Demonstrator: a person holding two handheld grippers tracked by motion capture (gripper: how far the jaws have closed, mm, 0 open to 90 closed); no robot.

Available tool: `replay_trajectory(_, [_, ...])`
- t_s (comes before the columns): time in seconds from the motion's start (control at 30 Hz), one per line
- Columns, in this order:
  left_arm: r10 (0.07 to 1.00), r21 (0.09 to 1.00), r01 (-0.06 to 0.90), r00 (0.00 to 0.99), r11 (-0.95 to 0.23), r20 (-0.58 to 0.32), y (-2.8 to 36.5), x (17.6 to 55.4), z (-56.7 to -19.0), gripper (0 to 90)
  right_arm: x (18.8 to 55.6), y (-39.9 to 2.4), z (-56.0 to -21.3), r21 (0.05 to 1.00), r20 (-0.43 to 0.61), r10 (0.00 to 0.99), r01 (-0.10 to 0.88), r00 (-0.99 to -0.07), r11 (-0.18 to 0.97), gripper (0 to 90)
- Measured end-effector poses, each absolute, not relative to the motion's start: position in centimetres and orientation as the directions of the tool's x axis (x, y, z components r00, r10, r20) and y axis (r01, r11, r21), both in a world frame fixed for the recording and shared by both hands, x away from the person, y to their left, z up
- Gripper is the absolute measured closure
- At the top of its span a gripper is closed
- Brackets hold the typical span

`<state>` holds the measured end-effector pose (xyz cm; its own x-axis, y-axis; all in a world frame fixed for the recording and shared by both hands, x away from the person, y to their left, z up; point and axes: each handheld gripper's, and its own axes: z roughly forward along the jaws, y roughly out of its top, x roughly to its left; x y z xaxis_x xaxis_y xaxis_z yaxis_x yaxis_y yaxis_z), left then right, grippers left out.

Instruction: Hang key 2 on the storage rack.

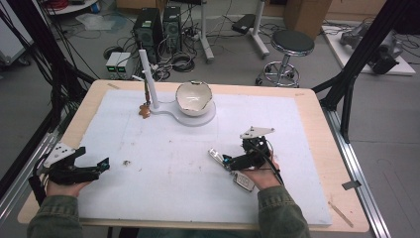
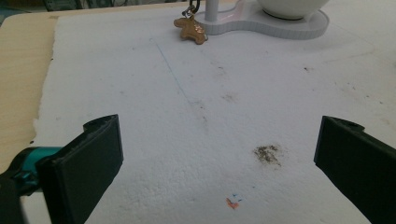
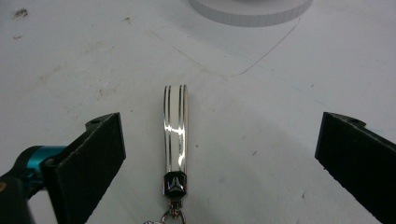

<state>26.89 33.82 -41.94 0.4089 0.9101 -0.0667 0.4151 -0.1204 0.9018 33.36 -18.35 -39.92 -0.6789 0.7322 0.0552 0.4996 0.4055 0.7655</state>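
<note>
Wooden tabletop (image 1: 317, 111), light, bare at the edges. White foam sheet (image 1: 163, 148) covers most of it, scuffed, with a dark smudge (image 2: 267, 154) and a thin pencil line. On the sheet: white stand (image 1: 190, 118) at the far middle with a bowl (image 1: 193, 98) on its base; gold charm (image 1: 144, 111) just beside the post; key fob (image 1: 233, 168) with chrome strap at near right.

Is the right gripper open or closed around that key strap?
Open. The right gripper has its jaws spread wide, one on each side of the key strap, which lies flat on the mat, untouched.
</note>
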Motion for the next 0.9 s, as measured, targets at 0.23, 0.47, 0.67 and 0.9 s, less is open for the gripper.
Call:
replay_trajectory(0.23, [0.911, 0.9, 0.421, 0.406, -0.112, -0.076, 34.0, 27.1, -42.1, 1.7, 34.2, -17.3, -40.4, 0.744, 0.065, 0.725, 0.517, -0.686, 0.423, 0.5])
replay_trajectory(0.47, [0.91, 0.904, 0.413, 0.408, -0.114, -0.071, 34.1, 27.1, -42.1, 1.7, 35.2, -15.4, -40.4, 0.713, 0.05, 0.698, 0.515, -0.715, 0.476, 0.5])
replay_trajectory(0.67, [0.91, 0.904, 0.411, 0.408, -0.114, -0.071, 34.1, 27.1, -42.1, 1.7, 36.0, -14.0, -41.2, 0.652, 0.051, 0.688, 0.547, -0.724, 0.526, 0.6])
replay_trajectory(0.9, [0.913, 0.908, 0.4, 0.405, -0.124, -0.054, 34.2, 27.0, -42.0, 1.7, 36.8, -12.1, -41.5, 0.53, 0.039, 0.669, 0.583, -0.743, 0.616, 15.8])
